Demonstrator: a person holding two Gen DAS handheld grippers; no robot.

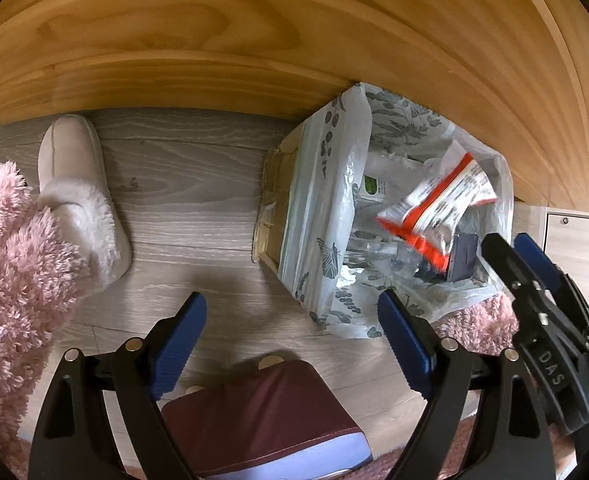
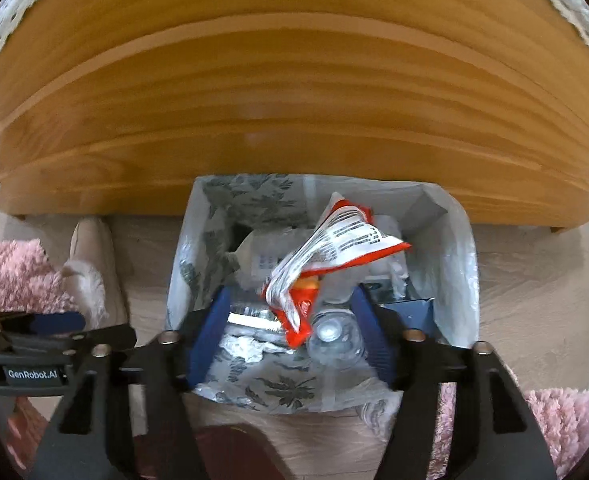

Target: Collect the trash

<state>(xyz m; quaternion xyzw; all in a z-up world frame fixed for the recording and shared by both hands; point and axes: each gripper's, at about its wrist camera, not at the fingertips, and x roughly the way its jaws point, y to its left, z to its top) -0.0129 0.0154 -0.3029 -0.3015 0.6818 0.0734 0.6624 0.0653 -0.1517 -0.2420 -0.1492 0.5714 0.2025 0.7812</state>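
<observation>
Trash, an orange-white wrapper (image 2: 330, 256), is being seen loose over the lined bin (image 2: 460, 264) by the wood panel (image 2: 294, 100), touched by nothing. Right gripper (image 2: 290, 332) is being held released around it; left gripper (image 1: 290, 344) is being held wide over floor (image 1: 198, 200), gripping nothing.

The left tongs (image 1: 292, 332) stand wide open above grey floor (image 1: 198, 200). A red-white wrapper (image 1: 442, 204) sits over the lined bin (image 1: 326, 200), right tongs (image 1: 510, 248) beside it.
</observation>
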